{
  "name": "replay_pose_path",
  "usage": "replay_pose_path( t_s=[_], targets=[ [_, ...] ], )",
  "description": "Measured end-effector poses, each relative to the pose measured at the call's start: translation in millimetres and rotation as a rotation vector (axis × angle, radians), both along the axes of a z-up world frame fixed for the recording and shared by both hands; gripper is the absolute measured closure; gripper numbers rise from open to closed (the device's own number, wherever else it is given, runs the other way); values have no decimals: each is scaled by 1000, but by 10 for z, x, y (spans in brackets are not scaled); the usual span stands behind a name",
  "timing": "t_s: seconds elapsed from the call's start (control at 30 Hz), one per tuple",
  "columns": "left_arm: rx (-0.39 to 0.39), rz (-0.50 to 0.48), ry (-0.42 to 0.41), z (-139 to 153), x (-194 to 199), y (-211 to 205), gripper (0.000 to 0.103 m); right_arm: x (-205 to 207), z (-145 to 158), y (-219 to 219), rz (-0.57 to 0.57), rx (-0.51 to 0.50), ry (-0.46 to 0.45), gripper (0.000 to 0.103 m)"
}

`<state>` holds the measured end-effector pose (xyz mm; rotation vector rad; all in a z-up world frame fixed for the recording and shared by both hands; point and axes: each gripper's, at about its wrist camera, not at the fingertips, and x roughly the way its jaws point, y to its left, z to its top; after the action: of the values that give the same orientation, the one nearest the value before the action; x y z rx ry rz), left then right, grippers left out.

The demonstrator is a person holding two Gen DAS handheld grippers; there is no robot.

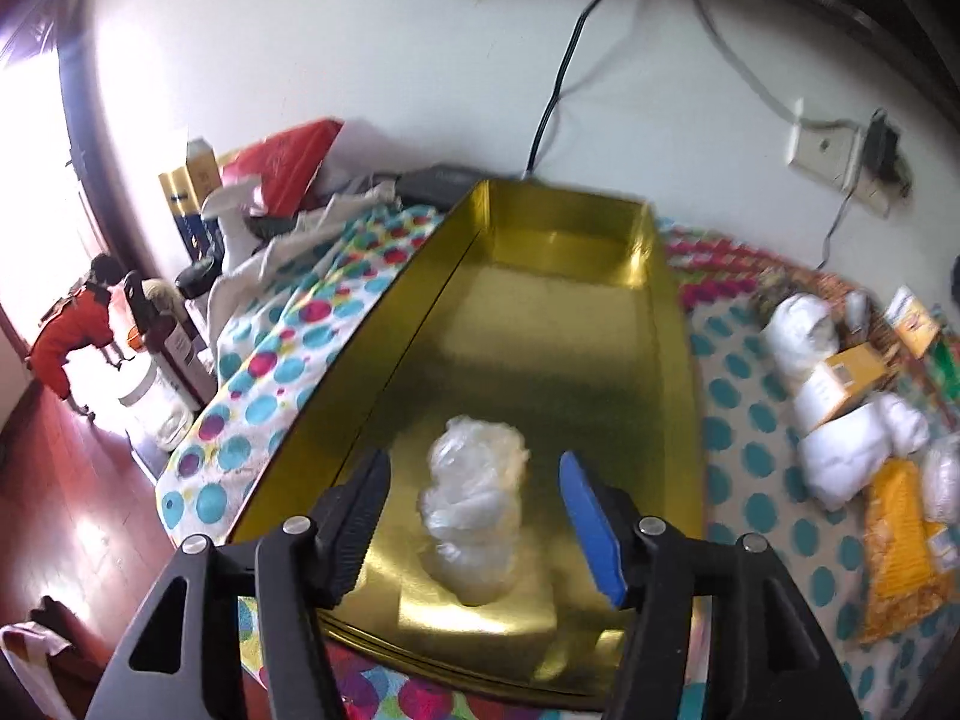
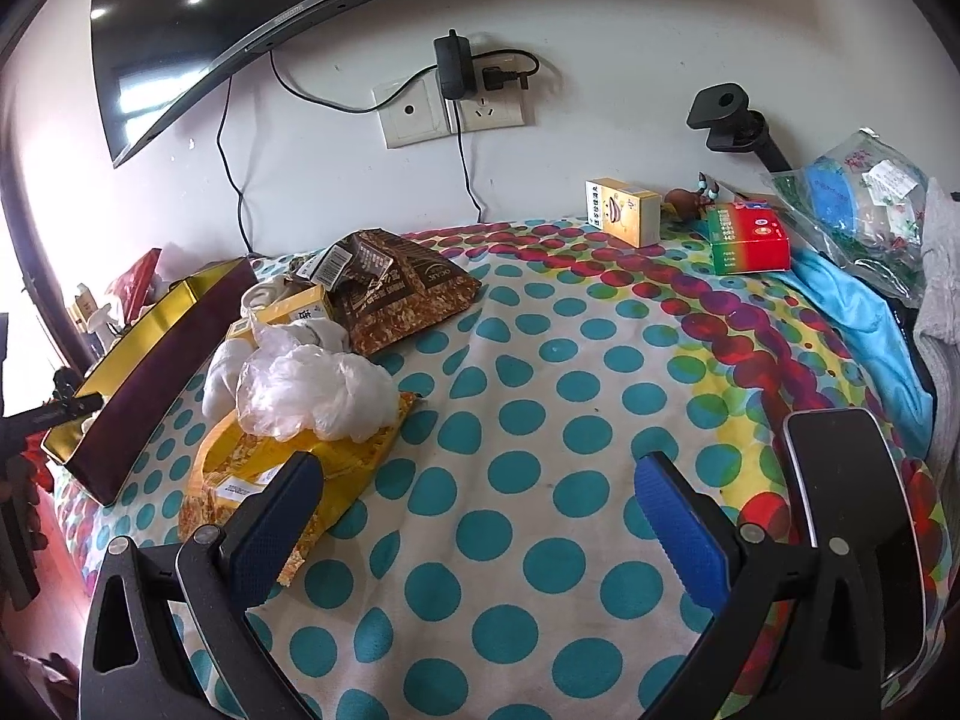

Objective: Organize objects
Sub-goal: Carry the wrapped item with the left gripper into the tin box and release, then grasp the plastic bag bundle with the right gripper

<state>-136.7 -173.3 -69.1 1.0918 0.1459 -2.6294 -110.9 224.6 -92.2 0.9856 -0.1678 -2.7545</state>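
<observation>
A gold-lined box lies on the dotted cloth; it also shows at the left in the right wrist view. A crumpled clear plastic bag lies on the box floor near its front. My left gripper is open above the box, its fingers either side of that bag, not touching it. My right gripper is open and empty over the dotted cloth. To its left lies a pile: another crumpled plastic bag, a yellow packet, a brown snack bag and white socks.
A phone lies by the right gripper. A yellow box, a red-green box and a bagged blue item stand at the back right. Wall socket with cables. Bottles and boxes crowd the left table end.
</observation>
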Motion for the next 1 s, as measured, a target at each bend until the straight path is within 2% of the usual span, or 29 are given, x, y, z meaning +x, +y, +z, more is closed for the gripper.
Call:
replay_pose_path(
  t_s=[0.13,0.33,0.43,0.63,0.73,0.77,0.83,0.9,0.93,0.97,1.0],
  targets=[
    [28,0,77,173,164,19,26,-17,-31,13,-2,-4,-14,0],
    [35,-19,111,292,281,91,26,-7,-11,14,4,1,-5,0],
    [46,-64,115,303,362,231,26,2,34,39,2,-14,9,0],
    [90,-148,102,100,723,521,26,46,219,-148,81,-37,79,0],
    [79,-168,89,-67,986,649,26,4,288,-385,139,3,82,0],
    [93,-172,85,-119,1063,664,26,-10,313,-454,139,26,94,0],
    [128,-179,73,-241,1223,692,26,-145,302,-589,151,67,60,0],
    [145,-187,69,-334,1363,718,26,-330,226,-678,188,55,-8,8],
    [147,-190,70,-361,1418,725,26,-361,198,-684,184,55,-20,18],
    [150,-194,70,-387,1458,731,26,-430,143,-691,182,50,-49,23],
    [158,-205,75,-410,1507,736,26,-472,86,-684,182,38,-74,24]
  ],
)
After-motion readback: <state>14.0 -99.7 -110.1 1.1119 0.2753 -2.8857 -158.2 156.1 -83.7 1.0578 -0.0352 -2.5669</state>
